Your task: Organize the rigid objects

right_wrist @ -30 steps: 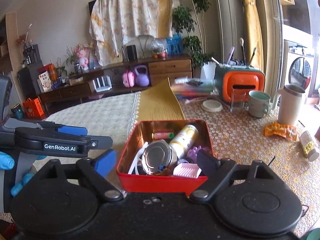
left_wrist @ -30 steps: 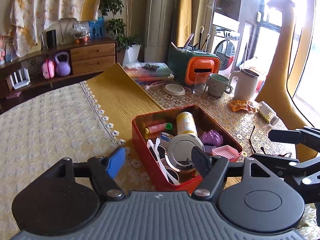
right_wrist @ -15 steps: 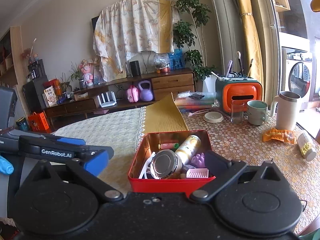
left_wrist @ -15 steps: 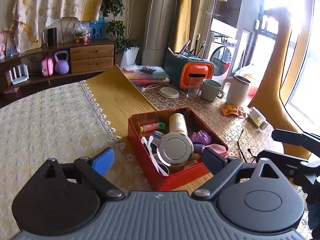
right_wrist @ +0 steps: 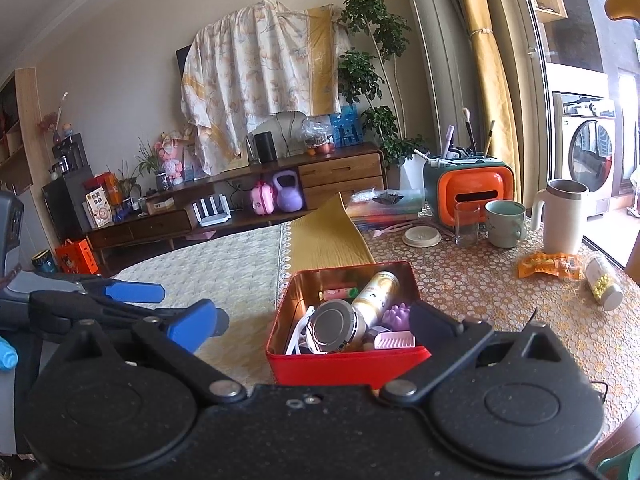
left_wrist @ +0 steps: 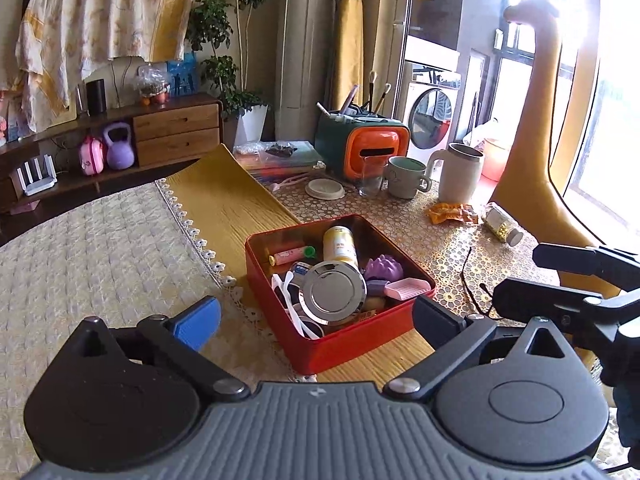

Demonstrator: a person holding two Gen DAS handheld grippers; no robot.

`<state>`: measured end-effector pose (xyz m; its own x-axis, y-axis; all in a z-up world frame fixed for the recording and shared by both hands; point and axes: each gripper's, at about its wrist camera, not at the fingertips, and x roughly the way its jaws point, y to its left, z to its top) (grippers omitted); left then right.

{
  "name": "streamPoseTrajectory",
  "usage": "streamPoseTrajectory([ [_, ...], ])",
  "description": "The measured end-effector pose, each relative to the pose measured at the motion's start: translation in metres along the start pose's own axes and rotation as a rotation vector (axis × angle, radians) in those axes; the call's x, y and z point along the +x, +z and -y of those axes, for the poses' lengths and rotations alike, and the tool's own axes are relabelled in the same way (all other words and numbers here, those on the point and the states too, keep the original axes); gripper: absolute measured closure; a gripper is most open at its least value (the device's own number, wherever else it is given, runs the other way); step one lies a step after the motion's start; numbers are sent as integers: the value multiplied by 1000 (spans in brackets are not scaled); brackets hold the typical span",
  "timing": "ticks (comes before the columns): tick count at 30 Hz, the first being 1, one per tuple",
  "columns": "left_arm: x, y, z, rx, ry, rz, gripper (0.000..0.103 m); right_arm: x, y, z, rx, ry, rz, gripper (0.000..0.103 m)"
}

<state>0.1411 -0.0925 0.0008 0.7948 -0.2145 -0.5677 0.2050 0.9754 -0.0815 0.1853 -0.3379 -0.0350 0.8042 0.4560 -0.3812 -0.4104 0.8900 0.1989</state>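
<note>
A red tin box (left_wrist: 352,346) (right_wrist: 344,366) stands on the table. In it lie a round steel lid (left_wrist: 333,293) (right_wrist: 334,326), a yellow can (left_wrist: 339,245) (right_wrist: 376,294), a pink tube (left_wrist: 289,255), a purple toy (left_wrist: 383,268), a pink comb-like piece (left_wrist: 404,289) and white spoons (left_wrist: 289,300). My left gripper (left_wrist: 316,322) is open and empty, just in front of the box. My right gripper (right_wrist: 316,324) is open and empty, also in front of the box.
Farther back on the table stand an orange-green holder (left_wrist: 366,148), a glass (left_wrist: 372,178), a green mug (left_wrist: 406,178), a white jug (left_wrist: 460,172), a round coaster (left_wrist: 325,189), an orange snack wrapper (left_wrist: 452,213) and a small jar lying down (left_wrist: 502,229). A black cord (left_wrist: 468,276) lies to the right of the box.
Both grippers have drawn back and up from the box and their jaws have opened wider. The box's contents have not moved.
</note>
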Motion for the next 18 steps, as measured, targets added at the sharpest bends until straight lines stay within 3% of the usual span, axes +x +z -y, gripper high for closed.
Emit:
streamPoseTrajectory([
  [18,-13,-7,1,-26,-3,-7,0,-10,-4,-5,27,-19,0,0],
])
